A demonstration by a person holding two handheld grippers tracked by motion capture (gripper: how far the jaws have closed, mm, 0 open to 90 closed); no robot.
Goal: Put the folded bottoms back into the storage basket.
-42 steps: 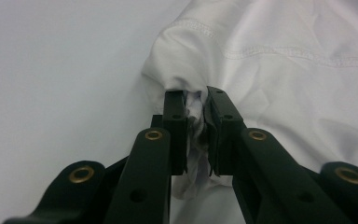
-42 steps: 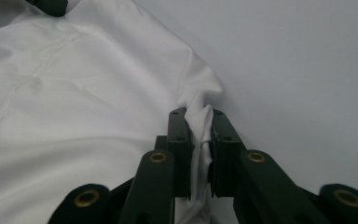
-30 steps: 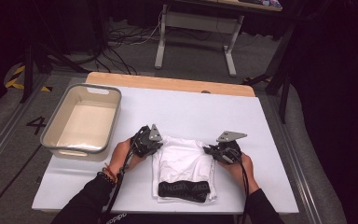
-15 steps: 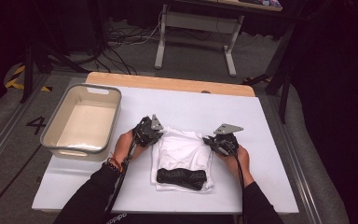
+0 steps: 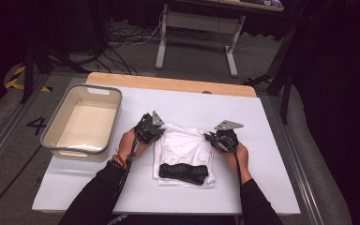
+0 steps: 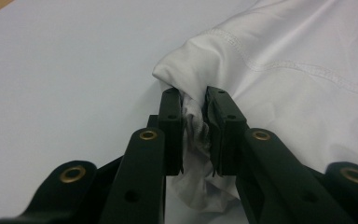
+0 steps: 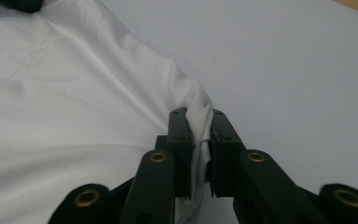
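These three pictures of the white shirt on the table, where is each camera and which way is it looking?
High view: fixed above the person's side, looking forward and down on the table, the bin and the shirt; both forearms show.
Left gripper view: rides on the left gripper, looking along its jaws at one bunched shirt corner.
Right gripper view: rides on the right gripper, jaws around the other corner.
All three share the shirt and the white tabletop.

A lab or recording studio is suggested: a white-covered table (image 5: 272, 140) is ringed by black curtains (image 5: 337, 70), loose cables (image 5: 122, 42) are strewn on grey carpet, and a desk frame (image 5: 197, 28) is seen behind.
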